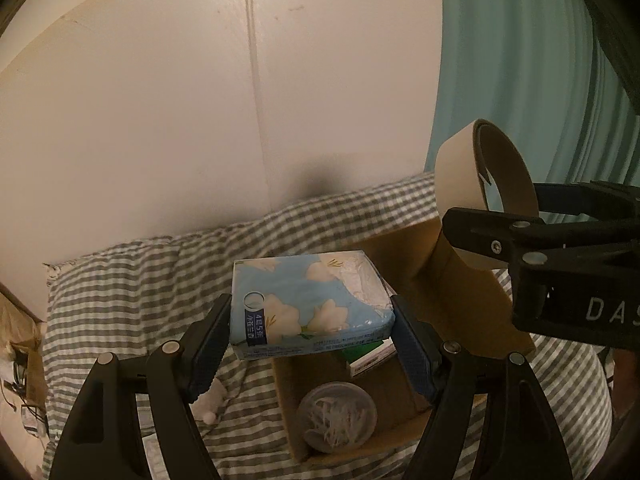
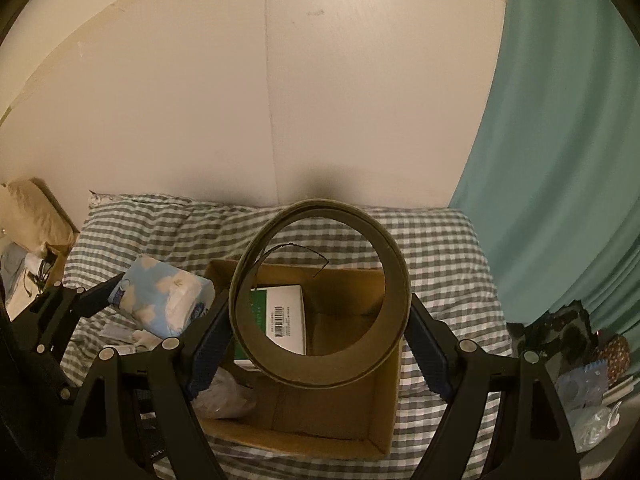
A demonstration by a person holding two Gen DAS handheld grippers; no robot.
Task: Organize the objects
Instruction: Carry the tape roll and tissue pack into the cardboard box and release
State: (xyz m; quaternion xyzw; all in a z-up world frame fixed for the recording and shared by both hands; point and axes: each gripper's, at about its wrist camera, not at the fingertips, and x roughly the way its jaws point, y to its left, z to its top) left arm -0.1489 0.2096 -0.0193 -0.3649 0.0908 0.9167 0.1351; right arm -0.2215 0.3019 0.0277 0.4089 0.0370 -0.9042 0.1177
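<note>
My left gripper (image 1: 312, 340) is shut on a blue flowered tissue pack (image 1: 308, 300) and holds it above the left edge of an open cardboard box (image 1: 460, 312). The pack also shows in the right wrist view (image 2: 164, 300). My right gripper (image 2: 320, 332) is shut on a brown tape roll (image 2: 396, 276), held upright over the box (image 2: 384, 412); the roll also shows in the left wrist view (image 1: 456, 184). Inside the box lie a green and white carton (image 2: 284, 312) and a round clear lidded container (image 1: 338, 416).
The box sits on a bed with a grey and white checked cover (image 2: 440, 248). A white wall (image 2: 280, 100) is behind and a teal curtain (image 2: 560, 160) to the right. Clutter (image 2: 580, 360) lies at the bed's right side, small items (image 2: 120, 336) at the left.
</note>
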